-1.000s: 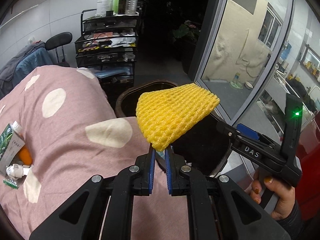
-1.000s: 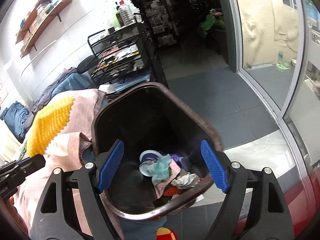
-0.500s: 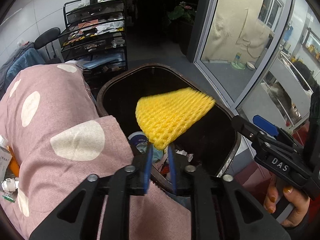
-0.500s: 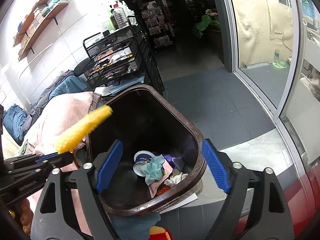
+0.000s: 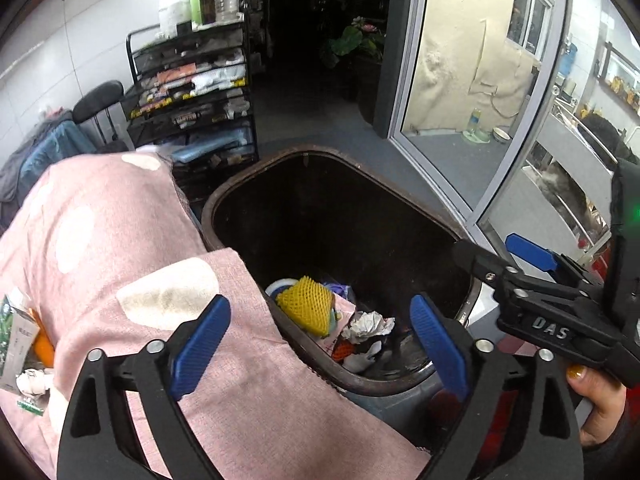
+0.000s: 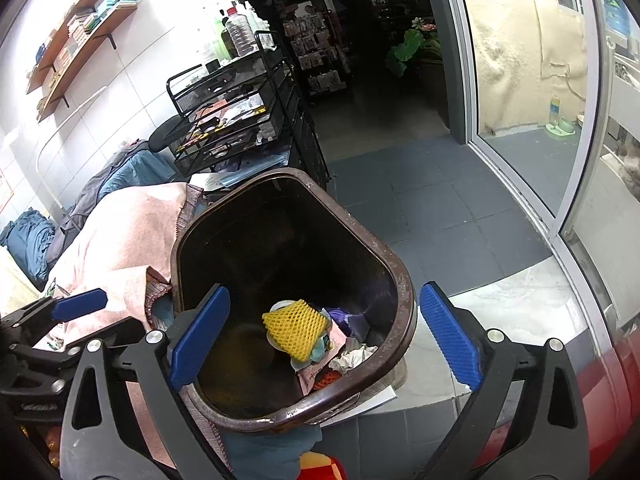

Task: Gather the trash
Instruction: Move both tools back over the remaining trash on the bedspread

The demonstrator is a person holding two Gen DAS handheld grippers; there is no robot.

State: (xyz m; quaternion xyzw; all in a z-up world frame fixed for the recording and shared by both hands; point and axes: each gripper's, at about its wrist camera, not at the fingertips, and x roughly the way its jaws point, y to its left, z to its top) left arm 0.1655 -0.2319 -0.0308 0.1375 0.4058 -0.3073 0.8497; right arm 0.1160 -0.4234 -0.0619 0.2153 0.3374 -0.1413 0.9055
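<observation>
A yellow foam fruit net [image 5: 306,305] lies inside the dark brown trash bin [image 5: 256,184], on top of crumpled paper [image 5: 369,324] and other scraps. It also shows in the right wrist view [image 6: 295,327], in the bin [image 6: 400,276]. My left gripper [image 5: 320,344] is open and empty above the bin's near rim. My right gripper [image 6: 322,338] is open and empty over the bin; it also shows at the right of the left wrist view [image 5: 520,256].
A pink dotted cloth [image 5: 100,240] covers the surface left of the bin, with more trash [image 5: 24,344] at its left edge. A black wire rack [image 5: 192,92] with bottles stands behind. A glass door [image 5: 472,92] is at the right.
My left gripper opened and let go of the yellow foam net, which dropped into the bin. Both grippers stay above the bin.
</observation>
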